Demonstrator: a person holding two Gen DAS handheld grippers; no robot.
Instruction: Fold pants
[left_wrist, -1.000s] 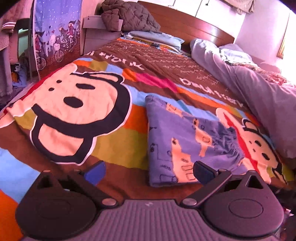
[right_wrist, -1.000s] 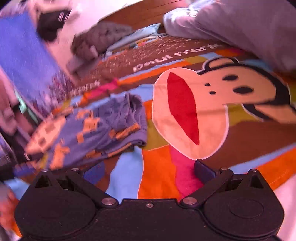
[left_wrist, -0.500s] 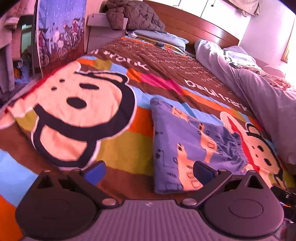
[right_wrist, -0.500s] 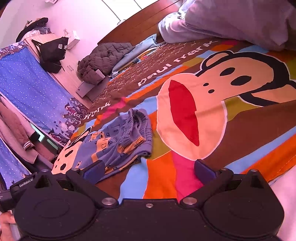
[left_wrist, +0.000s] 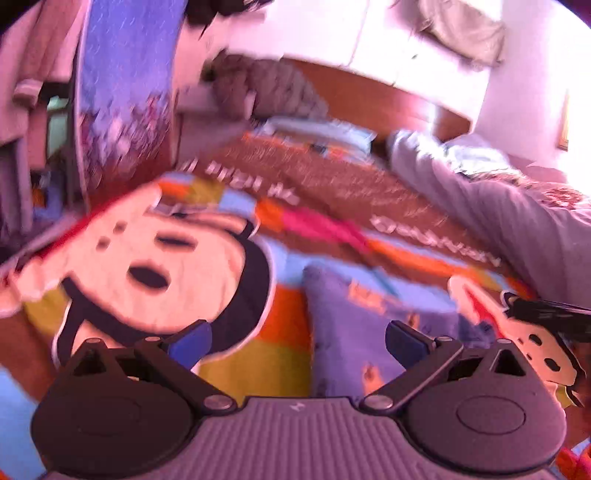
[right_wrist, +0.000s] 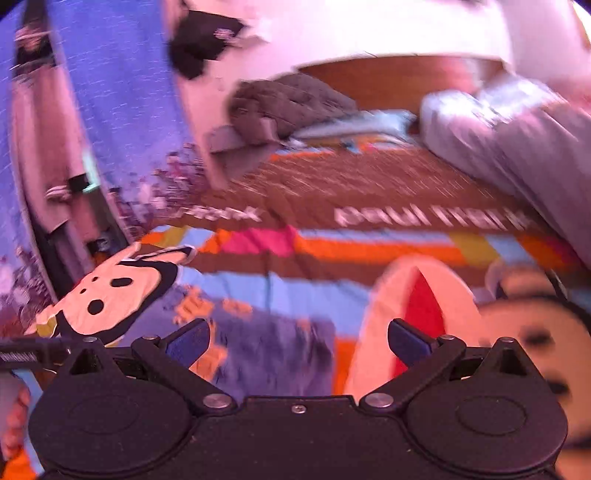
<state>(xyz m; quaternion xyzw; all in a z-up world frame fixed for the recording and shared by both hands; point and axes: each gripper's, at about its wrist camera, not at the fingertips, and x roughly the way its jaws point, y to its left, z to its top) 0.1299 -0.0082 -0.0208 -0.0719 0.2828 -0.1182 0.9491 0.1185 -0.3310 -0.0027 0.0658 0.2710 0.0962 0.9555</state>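
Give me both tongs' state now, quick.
Left tongs: open, holding nothing, above the pants.
Right tongs: open, holding nothing.

The pants (left_wrist: 369, 325) lie flat on the bedspread (left_wrist: 332, 192), toward the bed's foot edge. A heaped quilt (left_wrist: 498, 206) runs along the right edge. Pillows (left_wrist: 317, 127) sit before the headboard (left_wrist: 388, 99).
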